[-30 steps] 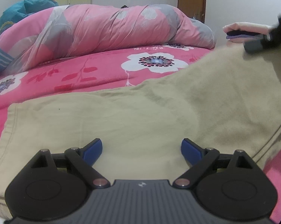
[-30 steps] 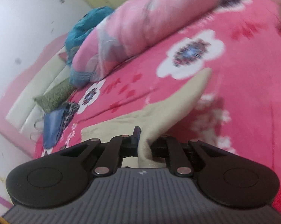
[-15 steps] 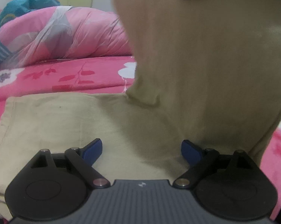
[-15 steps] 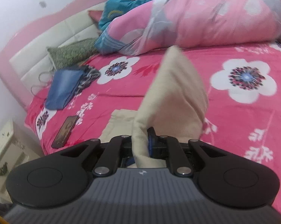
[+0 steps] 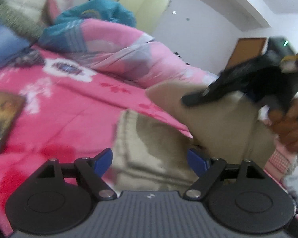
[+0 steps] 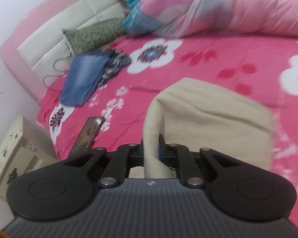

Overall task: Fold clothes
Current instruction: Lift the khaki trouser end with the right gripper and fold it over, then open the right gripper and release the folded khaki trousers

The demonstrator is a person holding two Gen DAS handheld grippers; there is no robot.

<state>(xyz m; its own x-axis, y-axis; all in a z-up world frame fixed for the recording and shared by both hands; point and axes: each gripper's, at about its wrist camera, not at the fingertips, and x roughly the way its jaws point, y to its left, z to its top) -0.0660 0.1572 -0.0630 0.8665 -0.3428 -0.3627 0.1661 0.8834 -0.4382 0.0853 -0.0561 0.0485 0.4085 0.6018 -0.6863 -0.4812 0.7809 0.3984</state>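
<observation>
A beige garment lies on the pink flowered bed sheet. Part of it is lifted and doubled over itself. My right gripper is shut on a bunched edge of the beige garment; the cloth hangs down from its blue pads. In the left wrist view that gripper appears at the right, held by a person's hand above the cloth. My left gripper hovers over the garment's hemmed corner. Its jaws are closing, with cloth lying between the blue pads but not pressed by them.
A phone lies on the sheet near the bed's edge. Folded blue jeans and a green cushion sit by the headboard. A rolled pink quilt runs along the back. A cream bedside table stands beside the bed.
My right gripper has carried the lifted garment edge across over the rest of the cloth. The left gripper has swung and rolled left, and its jaws stand a little narrower.
</observation>
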